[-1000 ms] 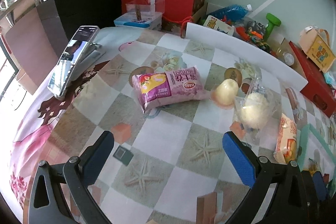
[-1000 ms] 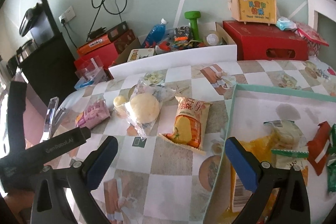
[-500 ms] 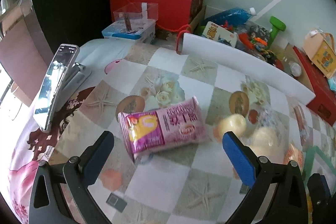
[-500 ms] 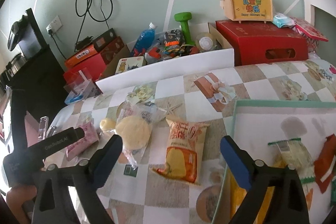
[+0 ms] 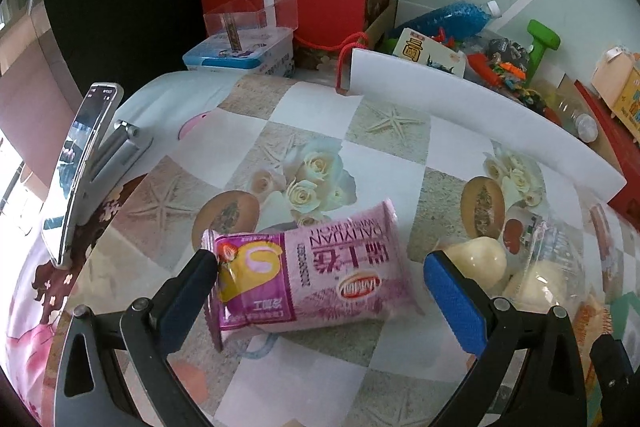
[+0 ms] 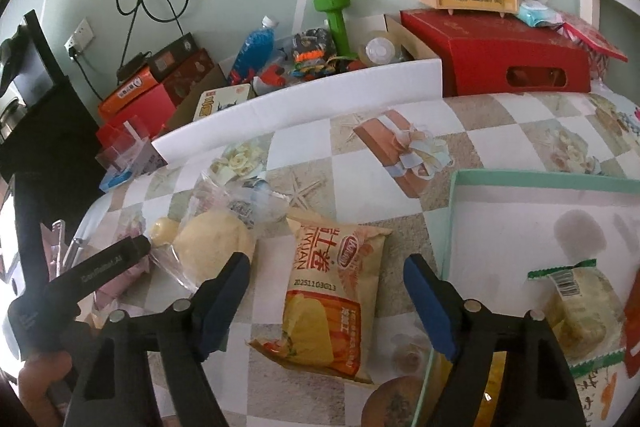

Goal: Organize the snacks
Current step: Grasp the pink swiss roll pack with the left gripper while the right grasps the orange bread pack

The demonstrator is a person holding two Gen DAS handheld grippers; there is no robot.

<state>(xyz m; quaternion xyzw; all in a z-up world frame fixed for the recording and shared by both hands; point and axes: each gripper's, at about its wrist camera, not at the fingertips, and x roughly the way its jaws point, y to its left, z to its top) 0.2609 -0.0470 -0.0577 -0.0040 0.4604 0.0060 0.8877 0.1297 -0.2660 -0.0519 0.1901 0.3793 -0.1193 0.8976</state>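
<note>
A pink snack packet (image 5: 308,275) lies on the patterned tablecloth between the open jaws of my left gripper (image 5: 320,271); the left pad touches its end. A pale jelly cup (image 5: 480,261) and a bun in clear wrap (image 5: 536,279) lie just right of it. My right gripper (image 6: 326,287) is open, its jaws on either side of an orange snack packet (image 6: 332,299). The bun (image 6: 214,241) is to its left. A green-rimmed tray (image 6: 520,183) at the right holds several wrapped snacks (image 6: 576,299).
A phone on a stand (image 5: 80,167) is at the table's left edge. A white board (image 5: 480,115) runs along the far edge. Behind it are red boxes (image 6: 496,55), a green dumbbell (image 6: 336,19), a blue bottle (image 6: 252,51) and toys.
Both grippers have moved forward and down. The pink packet now lies between the left jaws, and the orange packet between the right jaws.
</note>
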